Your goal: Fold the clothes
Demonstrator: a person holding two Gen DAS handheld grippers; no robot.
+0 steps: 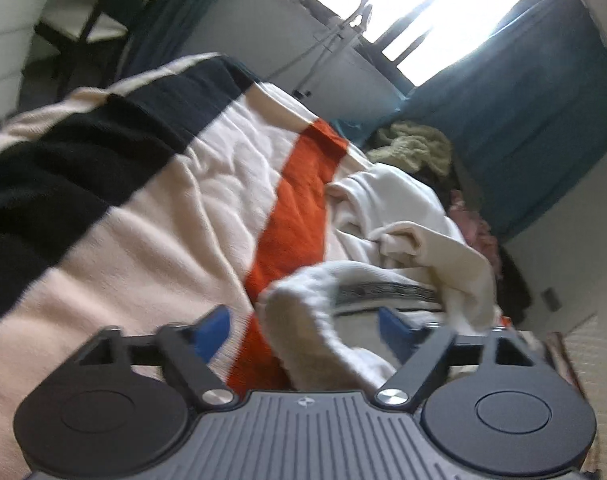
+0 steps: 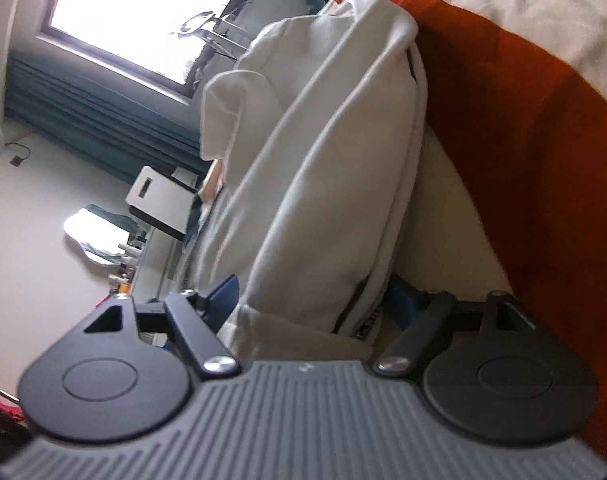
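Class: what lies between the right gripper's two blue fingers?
In the right wrist view, bunched cream garment fills the gap between the right gripper fingers.

striped blanket (image 1: 151, 184), teal curtains (image 1: 523, 128) — bright window (image 2: 143, 12)

Soft matt cream garment (image 2: 323, 168), fuzzy striped blanket (image 1: 151, 208), matt black plastic left gripper (image 1: 303, 328)

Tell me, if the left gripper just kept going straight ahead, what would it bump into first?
Probably the white garment: a fold already lies between the open left gripper's fingers, with the striped blanket just beneath. Depth is hard to judge.
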